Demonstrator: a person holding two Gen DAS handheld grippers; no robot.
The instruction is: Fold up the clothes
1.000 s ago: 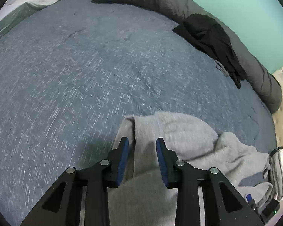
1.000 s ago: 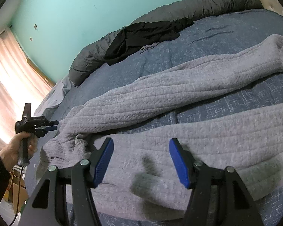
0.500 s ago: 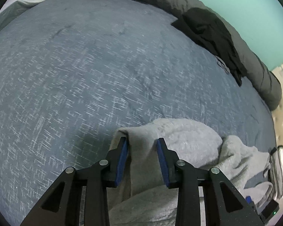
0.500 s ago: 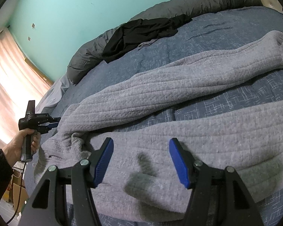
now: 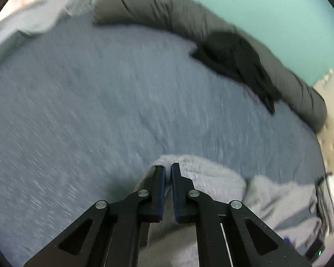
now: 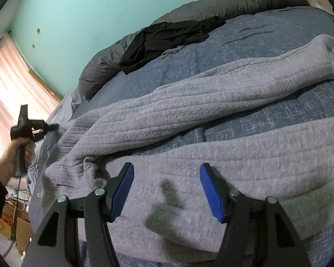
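Note:
A grey ribbed knit garment (image 6: 189,111) lies spread across the blue bed cover (image 6: 267,33). In the left wrist view its near edge (image 5: 207,178) bunches at my left gripper (image 5: 168,169), whose jaws are closing, with a fold of the grey fabric pinched between the blue pads. The right wrist view shows that left gripper (image 6: 53,127) at the far left, held by a hand (image 6: 11,155), with the garment's corner raised off the bed. My right gripper (image 6: 167,171) stands open just over the garment's lower part, with nothing between its fingers.
A black garment (image 6: 167,35) lies on a rolled dark grey duvet (image 6: 245,2) along the teal wall. A tufted headboard (image 5: 331,133) is at the right. Cardboard boxes (image 6: 17,229) sit on the floor beside the bed, under a bright curtain (image 6: 9,77).
The left gripper's jaws have closed on the garment's edge and the gripper has risen, lifting that corner. The right gripper has stayed where it was, still open.

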